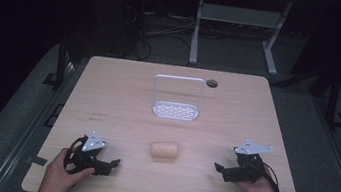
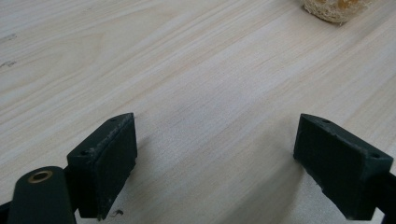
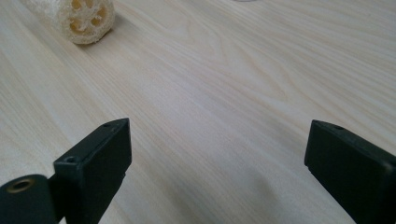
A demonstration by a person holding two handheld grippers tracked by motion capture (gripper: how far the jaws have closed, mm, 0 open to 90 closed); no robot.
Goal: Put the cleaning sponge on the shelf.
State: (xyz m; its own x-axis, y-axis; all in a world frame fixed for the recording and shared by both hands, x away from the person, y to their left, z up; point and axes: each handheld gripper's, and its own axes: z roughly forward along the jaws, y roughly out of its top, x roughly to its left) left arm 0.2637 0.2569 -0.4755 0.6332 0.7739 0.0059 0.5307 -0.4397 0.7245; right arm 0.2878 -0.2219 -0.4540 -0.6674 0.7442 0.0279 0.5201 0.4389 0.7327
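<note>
From the high view, the pale wooden counter (image 1: 107, 97) carries a white wire rack (image 1: 177, 98) toward its far middle, its perforated base flat and its frame upright. A loofah piece (image 1: 164, 150) lies on its side near the front centre, between the left tongs (image 1: 107, 164) and right tongs (image 1: 221, 170), apart from both. Each tongs rests low over bare wood, jaws spread wide and holding nothing. The right gripper view alone shows the loofah's holed cut end (image 3: 87, 17). No writing is legible.
</note>
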